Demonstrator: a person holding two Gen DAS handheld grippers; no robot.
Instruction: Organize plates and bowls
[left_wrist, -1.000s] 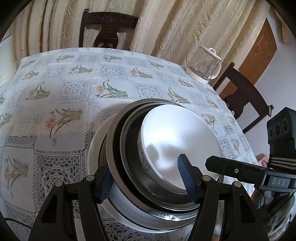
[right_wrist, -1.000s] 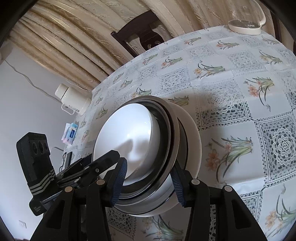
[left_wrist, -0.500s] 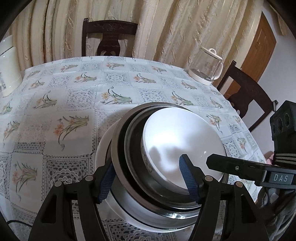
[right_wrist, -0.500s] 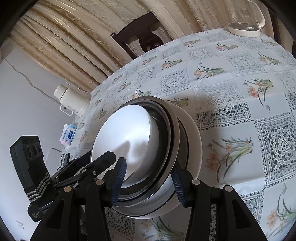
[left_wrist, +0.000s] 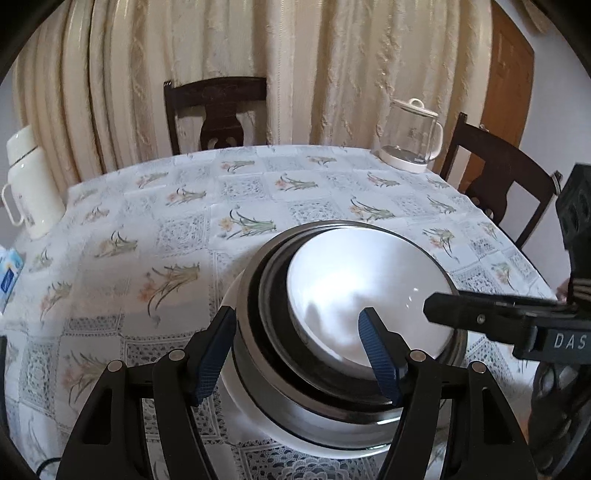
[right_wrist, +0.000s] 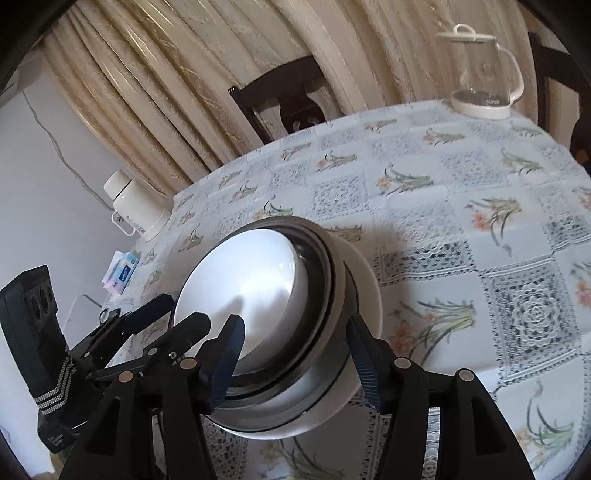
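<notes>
Left wrist view: a desk (left_wrist: 258, 192) under a floral cloth fills the field, with cream curtains (left_wrist: 332, 66) and a dark chair (left_wrist: 218, 110) behind it. A glass kettle (left_wrist: 412, 136) stands at the far right corner and a white flask (left_wrist: 29, 192) at the far left edge. The bowl stack (left_wrist: 332, 332), a white bowl nested in steel bowls over a white outer bowl, is tilted at the near edge of the desk. The left gripper (left_wrist: 299, 354) is spread, its blue pads straddling the stack's left rim; whether they press on it cannot be told. The right gripper (left_wrist: 436, 308) enters from the right.

Right wrist view: the same desk (right_wrist: 480, 206), kettle (right_wrist: 484, 70), flask (right_wrist: 136, 206) and chair (right_wrist: 288, 99) appear, with a tissue pack (right_wrist: 123, 273) at the left edge. The right gripper (right_wrist: 295, 354) is spread across the stack's (right_wrist: 277, 306) right rim; contact cannot be told. The left gripper (right_wrist: 166, 314) lies at lower left.
</notes>
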